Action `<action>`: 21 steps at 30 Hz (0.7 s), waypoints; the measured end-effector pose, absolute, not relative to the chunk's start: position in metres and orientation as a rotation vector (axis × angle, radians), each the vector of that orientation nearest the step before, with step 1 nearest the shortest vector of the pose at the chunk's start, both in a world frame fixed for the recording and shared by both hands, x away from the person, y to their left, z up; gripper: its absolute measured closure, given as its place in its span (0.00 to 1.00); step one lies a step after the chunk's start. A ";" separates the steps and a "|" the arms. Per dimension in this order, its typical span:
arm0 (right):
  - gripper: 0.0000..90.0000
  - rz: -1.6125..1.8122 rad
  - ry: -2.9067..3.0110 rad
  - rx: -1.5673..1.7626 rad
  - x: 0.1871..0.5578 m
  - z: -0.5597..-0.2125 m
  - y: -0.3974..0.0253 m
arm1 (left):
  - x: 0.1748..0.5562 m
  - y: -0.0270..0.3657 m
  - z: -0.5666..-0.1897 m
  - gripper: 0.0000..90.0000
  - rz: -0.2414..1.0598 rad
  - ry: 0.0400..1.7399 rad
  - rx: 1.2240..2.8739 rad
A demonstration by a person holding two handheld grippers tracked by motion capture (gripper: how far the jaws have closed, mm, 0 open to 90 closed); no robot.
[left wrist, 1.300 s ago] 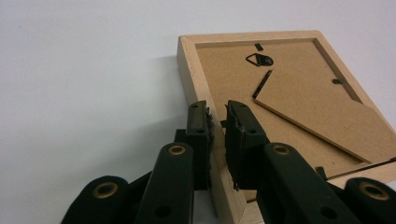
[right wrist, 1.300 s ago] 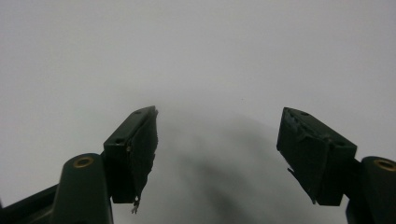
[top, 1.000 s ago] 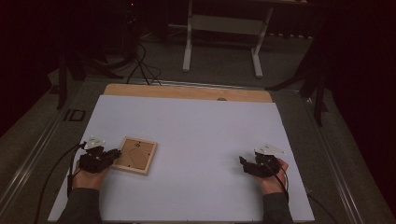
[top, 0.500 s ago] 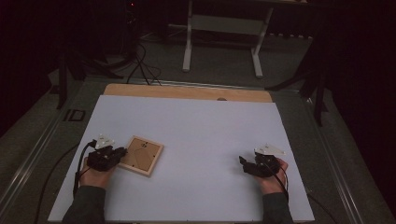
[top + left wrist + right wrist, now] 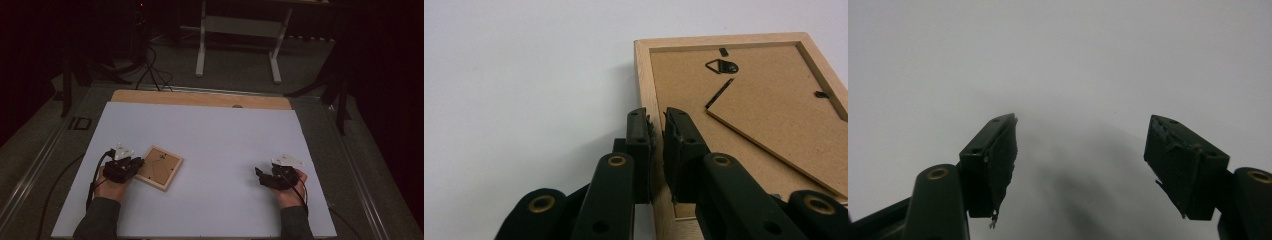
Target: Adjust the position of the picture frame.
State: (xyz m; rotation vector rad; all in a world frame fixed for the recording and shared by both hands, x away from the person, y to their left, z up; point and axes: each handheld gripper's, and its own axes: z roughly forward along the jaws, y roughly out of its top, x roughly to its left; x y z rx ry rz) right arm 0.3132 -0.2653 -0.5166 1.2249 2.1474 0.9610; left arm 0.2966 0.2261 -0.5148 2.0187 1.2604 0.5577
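Sliding rightward since earlier frame: picture frame, face down on white table, rim clenched in left gripper. Resting idle near table's right edge: right gripper, jaws spread, grasping nothing. Repositioning apparently just starting; turning over or standing up remaining.

A white sheet covers the bench, leaving a wooden strip bare along the far edge. A wooden picture frame lies back-up and turned at an angle on the left half of the sheet. The left tool meets the frame's near-left edge. The right tool rests on the sheet, well apart from the frame. A white stand occupies the floor beyond the bench.
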 end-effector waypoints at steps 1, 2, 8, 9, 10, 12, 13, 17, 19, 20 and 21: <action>0.32 0.961 2.147 1.223 0.313 -0.517 -0.265 | 0.297 0.224 -0.515 0.91 0.559 1.251 2.027; 0.32 0.962 2.147 1.224 0.313 -0.517 -0.265 | 0.297 0.223 -0.515 0.91 0.557 1.247 2.026; 0.32 0.963 2.144 1.222 0.313 -0.517 -0.265 | 0.297 0.214 -0.515 0.91 0.557 1.215 2.041; 0.32 0.962 2.145 1.220 0.313 -0.517 -0.265 | 0.298 0.213 -0.515 0.91 0.561 1.208 2.044; 0.32 0.962 2.145 1.217 0.313 -0.517 -0.264 | 0.298 0.212 -0.515 0.91 0.561 1.206 2.046; 0.32 0.963 2.146 1.214 0.313 -0.517 -0.264 | 0.298 0.210 -0.515 0.91 0.556 1.199 2.046; 0.32 0.963 2.146 1.213 0.313 -0.517 -0.264 | 0.299 0.210 -0.515 0.91 0.555 1.194 2.047; 0.32 0.966 2.143 1.216 0.313 -0.516 -0.264 | 0.300 0.207 -0.516 0.91 0.549 1.189 2.044; 0.32 0.968 2.143 1.215 0.313 -0.516 -0.264 | 0.300 0.205 -0.516 0.91 0.552 1.182 2.045; 0.32 0.969 2.143 1.213 0.313 -0.516 -0.264 | 0.301 0.204 -0.516 0.91 0.554 1.178 2.048; 0.32 0.968 2.143 1.214 0.313 -0.516 -0.263 | 0.301 0.202 -0.516 0.91 0.553 1.175 2.047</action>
